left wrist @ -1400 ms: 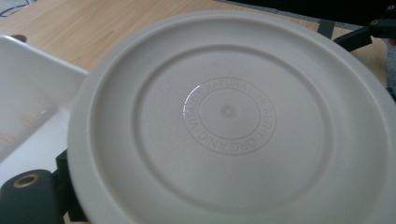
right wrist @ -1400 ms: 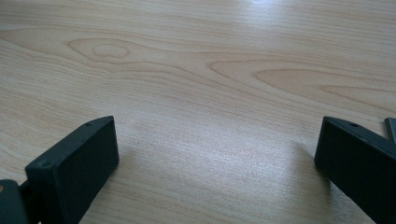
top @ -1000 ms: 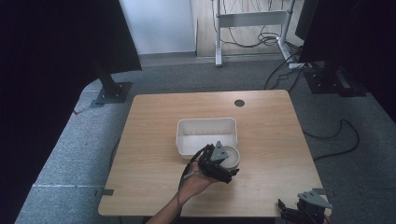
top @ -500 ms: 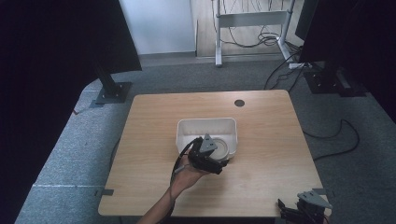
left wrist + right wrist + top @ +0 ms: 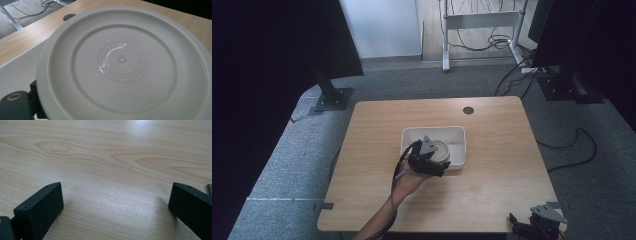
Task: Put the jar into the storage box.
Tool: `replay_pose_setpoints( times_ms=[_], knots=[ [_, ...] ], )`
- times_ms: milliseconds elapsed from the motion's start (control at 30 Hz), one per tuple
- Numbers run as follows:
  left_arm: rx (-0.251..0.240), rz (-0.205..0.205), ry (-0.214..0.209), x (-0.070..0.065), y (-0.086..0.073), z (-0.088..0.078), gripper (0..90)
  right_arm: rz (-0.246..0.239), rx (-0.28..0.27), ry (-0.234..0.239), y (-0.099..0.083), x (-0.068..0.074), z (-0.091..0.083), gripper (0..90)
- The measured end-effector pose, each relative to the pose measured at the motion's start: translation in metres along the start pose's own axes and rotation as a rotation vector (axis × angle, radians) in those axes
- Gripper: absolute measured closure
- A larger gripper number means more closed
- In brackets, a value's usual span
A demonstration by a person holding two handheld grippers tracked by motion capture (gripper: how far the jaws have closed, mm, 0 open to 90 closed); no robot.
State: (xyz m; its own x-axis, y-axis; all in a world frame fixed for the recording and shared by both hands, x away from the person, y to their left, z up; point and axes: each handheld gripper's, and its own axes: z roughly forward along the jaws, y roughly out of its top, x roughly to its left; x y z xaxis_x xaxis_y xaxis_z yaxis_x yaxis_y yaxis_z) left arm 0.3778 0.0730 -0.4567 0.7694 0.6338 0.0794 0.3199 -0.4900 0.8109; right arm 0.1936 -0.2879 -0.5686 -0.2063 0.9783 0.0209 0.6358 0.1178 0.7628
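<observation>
The left gripper (image 5: 428, 161), clamped on a plate (image 5: 122, 65), has carried it over the tub (image 5: 457, 136); the right gripper (image 5: 117, 202) rests, jaws apart.

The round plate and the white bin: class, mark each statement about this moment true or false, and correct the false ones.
1. The left gripper holds a round plate over the white bin. True.
2. The right gripper has its jaws closed on a cup. False: its jaws stand wide apart over bare table.
3. The plate is bright red. False: it is off-white.
4. The plate carries a ring of raised lettering at its centre. True.
5. The bin stands on the floor. False: it stands on the wooden table.
</observation>
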Motion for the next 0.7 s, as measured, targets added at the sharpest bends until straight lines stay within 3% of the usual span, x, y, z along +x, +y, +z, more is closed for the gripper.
replay_pose_setpoints(
  times_ms=[700],
  knots=[
    [0.021,-0.072,0.126,0.023,-0.006,0.038,9.7,-0.003,-0.004,0.003,0.0,0.0,0.0,0.0]
  ],
)
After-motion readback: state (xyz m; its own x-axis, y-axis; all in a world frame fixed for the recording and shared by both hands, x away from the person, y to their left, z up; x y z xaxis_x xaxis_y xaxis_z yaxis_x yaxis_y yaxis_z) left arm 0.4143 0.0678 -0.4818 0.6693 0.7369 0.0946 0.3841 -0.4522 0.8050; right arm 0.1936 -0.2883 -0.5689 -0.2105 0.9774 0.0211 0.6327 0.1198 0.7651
